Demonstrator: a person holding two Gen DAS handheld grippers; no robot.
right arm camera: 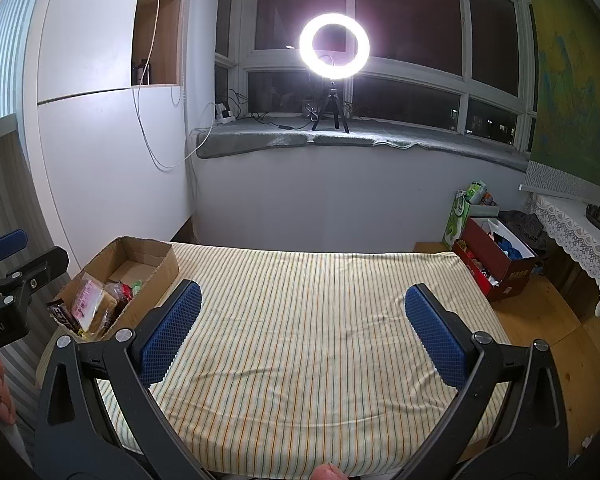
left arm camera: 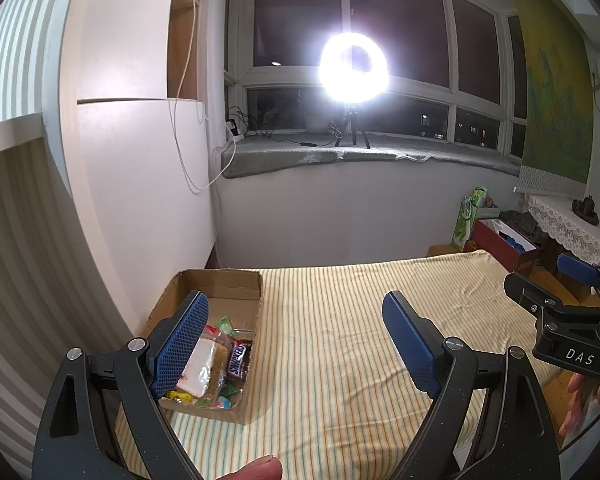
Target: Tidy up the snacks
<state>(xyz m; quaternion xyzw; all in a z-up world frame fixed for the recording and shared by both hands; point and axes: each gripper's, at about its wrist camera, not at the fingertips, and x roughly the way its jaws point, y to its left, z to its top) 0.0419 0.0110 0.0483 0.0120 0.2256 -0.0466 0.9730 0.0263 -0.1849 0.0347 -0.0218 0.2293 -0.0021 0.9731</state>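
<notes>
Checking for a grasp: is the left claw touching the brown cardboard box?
Apart. The right wrist view shows the left claw raised clear of the brown cardboard box.

The striped bedspread ahead of you lies bare from twelve to three o'clock; only the cardboard box blocks at ten.

A striped bed carries one cardboard box at its corner.

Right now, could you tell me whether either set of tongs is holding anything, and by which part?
Nothing is held: the left tongs and right tongs both stand open over the striped sheet.
</notes>
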